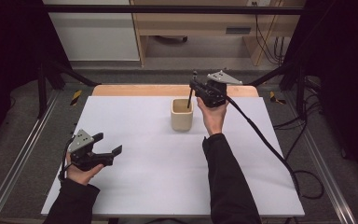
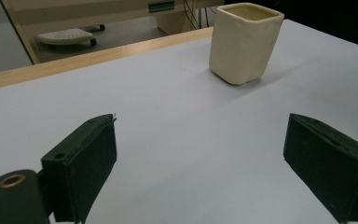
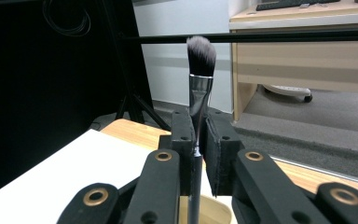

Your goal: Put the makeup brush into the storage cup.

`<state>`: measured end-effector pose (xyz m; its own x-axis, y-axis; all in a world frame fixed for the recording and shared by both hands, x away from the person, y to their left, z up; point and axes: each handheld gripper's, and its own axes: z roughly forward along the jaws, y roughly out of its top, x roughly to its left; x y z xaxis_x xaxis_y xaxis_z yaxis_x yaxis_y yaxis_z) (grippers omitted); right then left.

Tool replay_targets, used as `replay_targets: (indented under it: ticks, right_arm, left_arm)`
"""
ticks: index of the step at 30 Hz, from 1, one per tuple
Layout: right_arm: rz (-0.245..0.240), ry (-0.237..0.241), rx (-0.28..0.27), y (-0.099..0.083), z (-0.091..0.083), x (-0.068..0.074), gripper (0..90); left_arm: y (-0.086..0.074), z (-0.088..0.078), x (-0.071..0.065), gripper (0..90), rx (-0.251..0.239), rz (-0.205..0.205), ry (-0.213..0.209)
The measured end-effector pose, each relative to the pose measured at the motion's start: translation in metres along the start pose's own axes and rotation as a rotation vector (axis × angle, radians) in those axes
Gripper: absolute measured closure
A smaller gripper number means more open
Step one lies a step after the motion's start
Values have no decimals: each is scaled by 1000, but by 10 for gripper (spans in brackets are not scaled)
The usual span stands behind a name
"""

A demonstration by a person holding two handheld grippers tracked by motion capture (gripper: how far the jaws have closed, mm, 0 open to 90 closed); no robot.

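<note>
A cream square cup (image 1: pixel 182 114) stands upright on the white table (image 1: pixel 144 172), a little behind the middle; it is also at the upper right of the left gripper view as the cup (image 2: pixel 244 42). My right gripper (image 1: pixel 196 87) is held above the cup's right rim, shut on a makeup brush (image 3: pixel 199 93). The brush stands upright with its dark bristles on top and its thin handle (image 1: pixel 189 100) pointing down into the cup's mouth. My left gripper (image 1: pixel 108 145) rests low at the table's front left, open, with nothing between its pads (image 2: pixel 81 163).
A wooden strip (image 1: pixel 135 90) borders the table's far edge. Beyond it stands a wooden desk (image 1: pixel 205 23) on the floor. The right gripper's cable (image 1: pixel 270 144) trails across the table's right side and off its edge. Dark frames stand at both sides.
</note>
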<state>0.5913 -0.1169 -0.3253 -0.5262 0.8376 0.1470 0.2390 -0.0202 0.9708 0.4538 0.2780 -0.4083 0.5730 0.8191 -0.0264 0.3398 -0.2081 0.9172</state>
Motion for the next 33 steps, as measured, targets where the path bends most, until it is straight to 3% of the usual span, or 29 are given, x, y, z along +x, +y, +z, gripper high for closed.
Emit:
replay_targets:
  ticks: [24,33]
  right_arm:
    - [-4,-17,61,-21,21,-1,831]
    - [15,-21,88,-34,24,-7,831]
  left_arm:
    - [1,-2,-1,92,-6,11,-6]
    - [1,-1,-2,92,-2,18,-7]
